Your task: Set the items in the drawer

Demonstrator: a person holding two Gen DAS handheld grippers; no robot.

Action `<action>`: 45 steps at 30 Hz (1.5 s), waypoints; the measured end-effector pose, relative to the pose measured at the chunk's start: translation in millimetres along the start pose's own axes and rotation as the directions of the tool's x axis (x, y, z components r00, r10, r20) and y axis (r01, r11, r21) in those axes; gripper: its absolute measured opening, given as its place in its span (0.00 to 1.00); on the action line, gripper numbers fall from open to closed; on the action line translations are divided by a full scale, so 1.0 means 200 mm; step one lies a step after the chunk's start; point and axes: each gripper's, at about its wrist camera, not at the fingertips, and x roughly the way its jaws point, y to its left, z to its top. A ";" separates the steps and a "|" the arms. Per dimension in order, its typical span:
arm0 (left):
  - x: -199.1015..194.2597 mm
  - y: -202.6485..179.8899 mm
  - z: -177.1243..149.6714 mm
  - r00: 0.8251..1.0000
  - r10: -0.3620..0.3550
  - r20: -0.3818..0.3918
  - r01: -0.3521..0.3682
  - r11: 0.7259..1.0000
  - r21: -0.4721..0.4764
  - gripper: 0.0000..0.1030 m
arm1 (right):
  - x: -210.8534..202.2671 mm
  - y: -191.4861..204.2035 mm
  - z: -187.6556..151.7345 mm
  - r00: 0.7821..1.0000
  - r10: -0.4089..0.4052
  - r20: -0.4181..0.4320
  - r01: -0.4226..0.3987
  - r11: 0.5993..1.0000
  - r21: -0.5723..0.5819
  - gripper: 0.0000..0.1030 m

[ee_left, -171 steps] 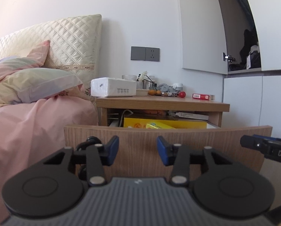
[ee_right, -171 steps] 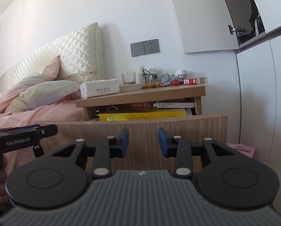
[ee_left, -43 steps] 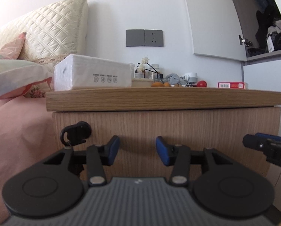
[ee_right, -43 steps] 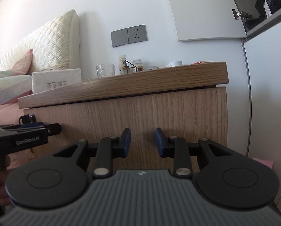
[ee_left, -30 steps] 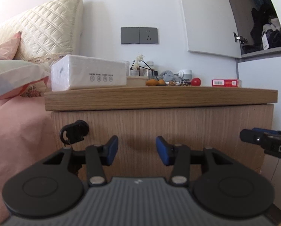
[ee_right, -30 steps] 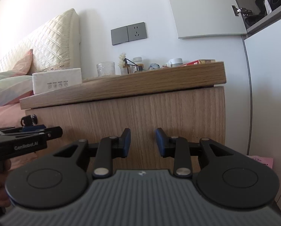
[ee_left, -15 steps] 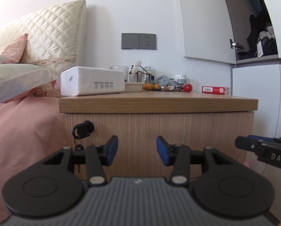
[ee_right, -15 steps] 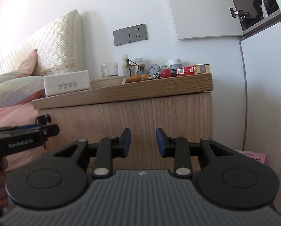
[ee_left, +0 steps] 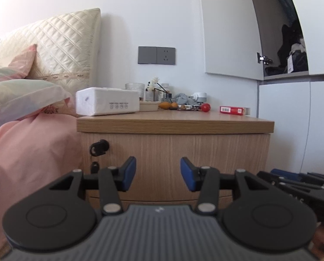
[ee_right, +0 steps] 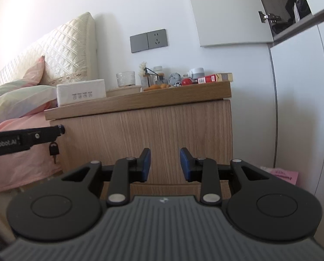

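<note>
**Drawer shut, both grippers empty before it**

The left gripper (ee_left: 158,173) and right gripper (ee_right: 165,164) hover with jaws apart, holding nothing. Straight ahead of both, neither clearly nearer, the single drawer (ee_left: 175,163) sits closed, its long axis crosswise. Beyond, on top: one tissue box (ee_left: 107,101), one red box (ee_left: 234,110).

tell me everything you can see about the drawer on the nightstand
The drawer is a wide wood-grain front, light oak in look, directly under the nightstand top. It is pushed fully shut, flush and upright. At its upper left corner sits a black lock with a small key fob hanging from it. No handle shows. Neither the left gripper nor the right gripper touches it; both are open and empty.
</note>
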 end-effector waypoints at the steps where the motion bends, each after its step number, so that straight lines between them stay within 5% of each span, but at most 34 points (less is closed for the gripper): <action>1: -0.02 0.02 0.00 1.000 0.010 -0.007 -0.010 1.000 -0.010 0.48 | -0.01 0.01 0.00 1.000 -0.007 0.004 0.007 1.000 -0.023 0.33; 8: -0.15 0.05 0.04 0.998 0.070 -0.001 -0.070 0.997 -0.032 0.50 | -0.13 0.01 0.09 1.000 -0.015 0.006 0.015 0.999 -0.049 0.33; 23: -0.38 0.01 0.11 0.997 0.081 0.010 -0.081 0.996 0.036 0.53 | -0.41 0.22 0.24 1.000 0.000 -0.023 -0.002 0.996 -0.094 0.33; 38: -0.60 0.20 0.05 0.997 0.078 0.012 -0.079 0.996 0.053 0.64 | -0.55 0.22 0.25 1.000 0.009 0.022 -0.008 0.999 -0.051 0.33; 41: -0.62 0.23 0.06 0.996 0.079 0.035 -0.080 0.996 0.036 0.78 | -0.56 0.24 0.24 0.999 0.030 0.029 -0.029 0.998 -0.048 0.33; 45: -0.64 0.24 0.07 0.996 0.074 0.057 -0.075 0.997 0.011 0.83 | -0.56 0.27 0.22 0.998 0.049 0.034 -0.047 0.997 -0.055 0.33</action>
